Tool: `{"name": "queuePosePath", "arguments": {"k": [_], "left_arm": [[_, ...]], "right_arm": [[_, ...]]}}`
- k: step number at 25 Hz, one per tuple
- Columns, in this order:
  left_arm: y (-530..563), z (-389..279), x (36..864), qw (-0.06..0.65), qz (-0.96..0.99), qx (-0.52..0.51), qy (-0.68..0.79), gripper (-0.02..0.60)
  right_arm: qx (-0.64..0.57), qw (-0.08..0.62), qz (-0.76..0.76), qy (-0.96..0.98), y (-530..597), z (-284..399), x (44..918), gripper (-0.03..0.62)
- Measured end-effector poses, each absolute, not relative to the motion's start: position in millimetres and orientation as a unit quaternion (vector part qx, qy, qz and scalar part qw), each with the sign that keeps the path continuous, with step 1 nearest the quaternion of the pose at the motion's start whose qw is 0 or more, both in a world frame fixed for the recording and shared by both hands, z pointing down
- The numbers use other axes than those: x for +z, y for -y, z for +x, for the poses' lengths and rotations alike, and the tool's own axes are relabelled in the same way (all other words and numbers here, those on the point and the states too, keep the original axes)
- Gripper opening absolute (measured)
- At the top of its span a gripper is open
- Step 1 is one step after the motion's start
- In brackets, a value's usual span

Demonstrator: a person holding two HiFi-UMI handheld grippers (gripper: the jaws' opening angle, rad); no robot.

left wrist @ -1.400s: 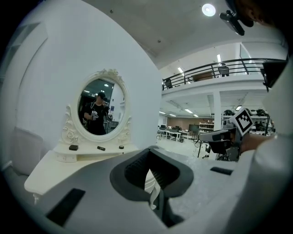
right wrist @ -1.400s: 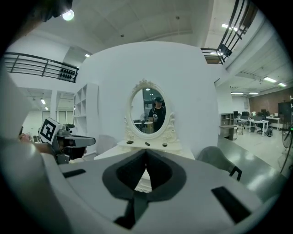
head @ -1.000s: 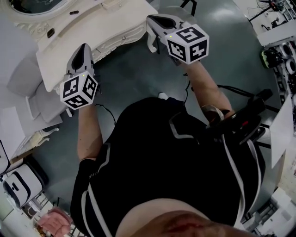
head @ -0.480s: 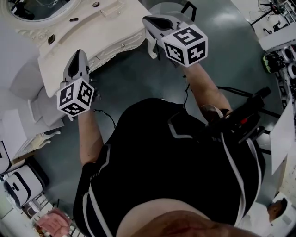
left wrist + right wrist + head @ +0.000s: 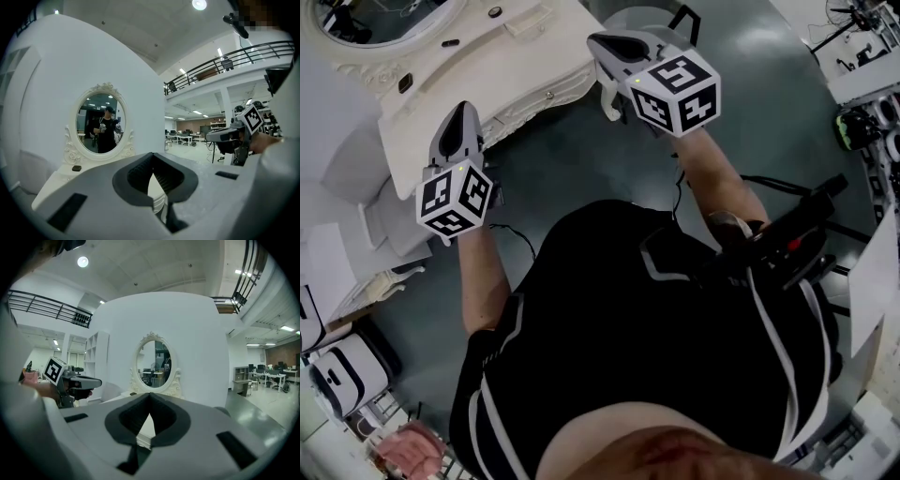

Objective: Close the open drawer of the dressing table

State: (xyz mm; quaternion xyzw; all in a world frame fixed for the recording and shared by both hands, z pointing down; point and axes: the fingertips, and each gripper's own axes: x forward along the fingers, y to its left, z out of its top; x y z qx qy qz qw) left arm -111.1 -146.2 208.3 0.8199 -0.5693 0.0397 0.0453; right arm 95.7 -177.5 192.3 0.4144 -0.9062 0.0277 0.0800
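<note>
The white dressing table (image 5: 478, 66) stands at the top left of the head view, with its oval mirror (image 5: 99, 123) (image 5: 153, 361) at the back. Its carved front with a small knob (image 5: 548, 92) shows under the top's edge; how far the drawer stands out I cannot tell. My left gripper (image 5: 461, 111) (image 5: 153, 155) hangs shut and empty over the table's front left part. My right gripper (image 5: 600, 42) (image 5: 150, 395) is shut and empty too, just off the table's right end. Each gripper view shows the other gripper beside it.
A small black object (image 5: 404, 82) (image 5: 76, 168) lies on the table top near the mirror. A white padded seat (image 5: 384, 220) stands left of the table. Cables and a black stand (image 5: 797, 234) are on the grey floor at the right.
The left gripper has drifted slightly left and a little back from the table. The right gripper has barely moved. Both stayed shut.
</note>
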Motion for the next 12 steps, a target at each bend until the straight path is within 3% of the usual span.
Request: {"name": "queuePosePath", "arguments": {"k": [12], "left_arm": [[147.0,-115.0,199.8,0.037,0.82,0.028,0.57,0.005]], "right_arm": [[0.026,0.085,0.425,0.901,184.0,94.6,195.4,0.005]]}}
